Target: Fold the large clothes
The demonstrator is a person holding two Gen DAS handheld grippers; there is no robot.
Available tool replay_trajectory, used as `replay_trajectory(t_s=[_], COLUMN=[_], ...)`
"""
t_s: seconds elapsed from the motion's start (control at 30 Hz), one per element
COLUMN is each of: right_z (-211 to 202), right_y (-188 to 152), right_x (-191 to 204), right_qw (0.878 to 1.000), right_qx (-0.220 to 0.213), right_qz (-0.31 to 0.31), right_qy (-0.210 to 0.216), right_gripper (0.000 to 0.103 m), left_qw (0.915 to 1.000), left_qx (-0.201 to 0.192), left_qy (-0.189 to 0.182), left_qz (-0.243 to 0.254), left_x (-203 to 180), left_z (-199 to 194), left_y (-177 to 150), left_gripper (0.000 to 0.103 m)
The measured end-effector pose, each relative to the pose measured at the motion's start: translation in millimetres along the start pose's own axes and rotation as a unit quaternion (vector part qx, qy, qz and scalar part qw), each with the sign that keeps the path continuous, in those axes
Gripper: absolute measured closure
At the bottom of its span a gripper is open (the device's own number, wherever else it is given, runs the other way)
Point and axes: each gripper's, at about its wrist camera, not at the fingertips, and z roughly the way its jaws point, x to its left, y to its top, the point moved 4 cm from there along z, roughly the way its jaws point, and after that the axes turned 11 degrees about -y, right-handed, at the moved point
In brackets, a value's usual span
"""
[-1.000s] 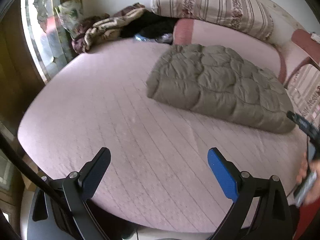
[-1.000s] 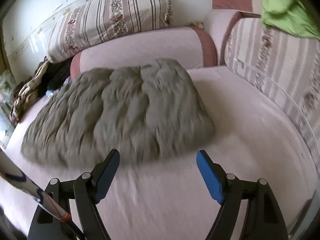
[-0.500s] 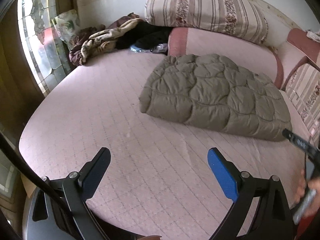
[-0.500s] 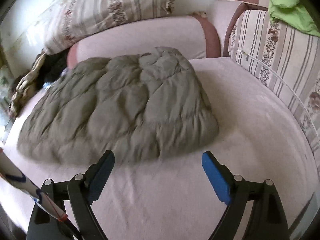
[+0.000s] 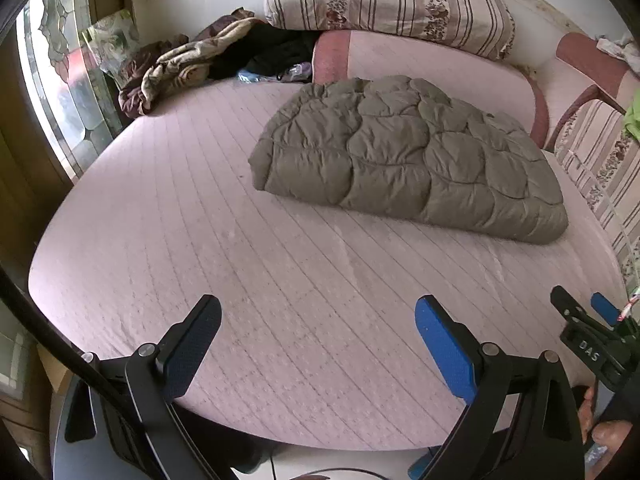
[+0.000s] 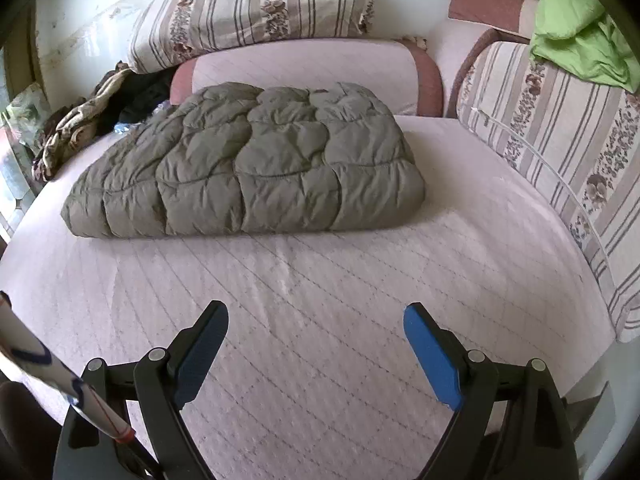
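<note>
Toward the far side of the bed (image 6: pixel 320 340), close to the bolster (image 6: pixel 304 68) at its back edge, the quilted jacket (image 6: pixel 256 164) lay as a thick, squared-off bundle, flat on the mattress, apparently already folded. Loose clothes (image 5: pixel 192 60) sat heaped in the far left corner, probably waiting their turn. Both the left gripper (image 5: pixel 318 340) and the right gripper (image 6: pixel 316 344) hung over the bare near edge, spread wide and gripping nothing, well apart from the jacket.
</note>
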Motion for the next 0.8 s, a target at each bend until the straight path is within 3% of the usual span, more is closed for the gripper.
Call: replay_trajectory(t_s=[0.8], right_z=[-16.9], right_y=[-9.5], right_x=[14.4], right_qw=[0.999], right_qx=[-0.016], right_qz=[-0.029], right_qy=[-0.026], right_gripper=[0.011], left_qw=[0.9997], left_qx=[0.022], left_qy=[-0.001], left_qz=[-0.008], left_x=[2.2], left_z=[6.9], left_y=[-17.1], left_gripper=[0.006])
